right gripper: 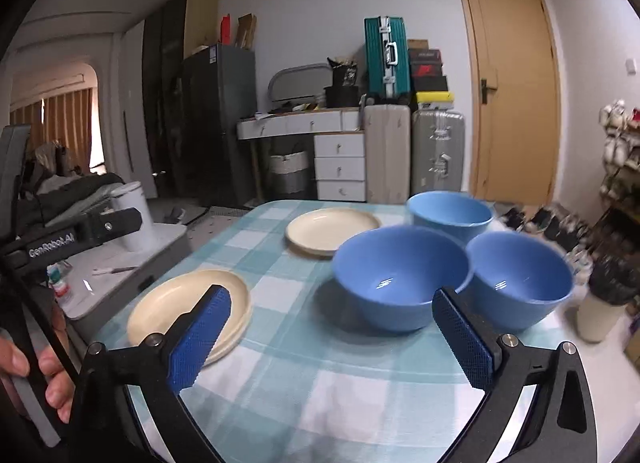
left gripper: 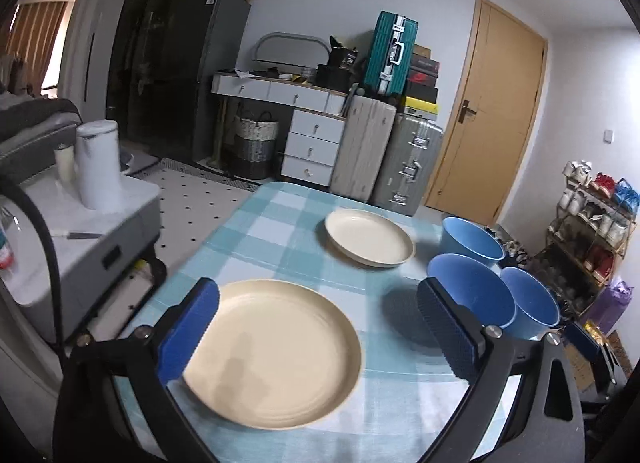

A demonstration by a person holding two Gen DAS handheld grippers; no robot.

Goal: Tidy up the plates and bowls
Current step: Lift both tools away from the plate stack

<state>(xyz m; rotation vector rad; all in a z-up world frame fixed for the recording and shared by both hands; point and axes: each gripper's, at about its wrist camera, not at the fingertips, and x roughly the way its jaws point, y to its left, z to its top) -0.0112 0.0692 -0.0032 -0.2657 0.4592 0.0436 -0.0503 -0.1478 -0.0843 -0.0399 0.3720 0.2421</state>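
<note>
A checked table [right gripper: 320, 391] carries two cream plates and three blue bowls. At the left, the near plate [left gripper: 272, 351] lies flat on the cloth close to the table's left edge; in the left wrist view the left gripper [left gripper: 320, 329] hangs over it with its jaws spread wide, one blue pad [left gripper: 188, 331] overlapping the plate's left rim in the picture, nothing between them. Further back and toward the middle sits the far plate [left gripper: 370, 237], apart from the first. To the right the bowls cluster: the front bowl [right gripper: 400, 275] touches or nearly touches the right bowl [right gripper: 520, 275], and the back bowl [right gripper: 450, 213] stands just behind them. The right gripper [right gripper: 334, 333] is likewise wide open and empty, framing the front bowl. A hand [right gripper: 36, 367] shows at the right view's left edge.
</note>
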